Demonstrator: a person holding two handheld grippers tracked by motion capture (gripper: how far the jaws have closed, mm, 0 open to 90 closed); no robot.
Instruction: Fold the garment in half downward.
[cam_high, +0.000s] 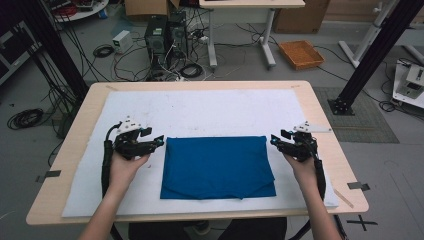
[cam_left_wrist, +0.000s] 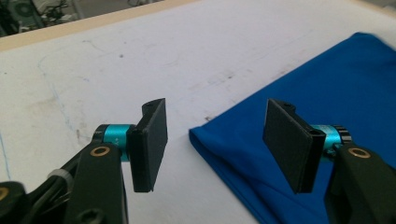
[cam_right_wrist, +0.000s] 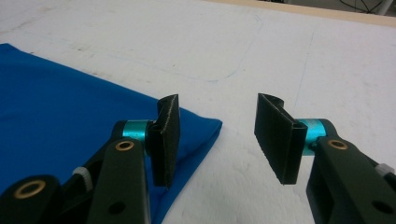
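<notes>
The person's forearms are entering from the near edge, the left gripper (cam_high: 159, 140) and right gripper (cam_high: 274, 140) are hovering with jaws released (nothing between them) just beside the left and right edges of the folded blue cloth (cam_high: 216, 166), which is lying flat on the white mat (cam_high: 200, 107) covering the bench (cam_high: 320, 107).

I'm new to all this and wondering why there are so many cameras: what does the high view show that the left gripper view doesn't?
The high view takes in the whole folded blue cloth, both hands, the right gripper and the cluttered floor beyond. The left gripper view gives a close look at the left gripper: jaws open, nothing between them, above the cloth's corner. Both show blue cloth on the white mat.
</notes>
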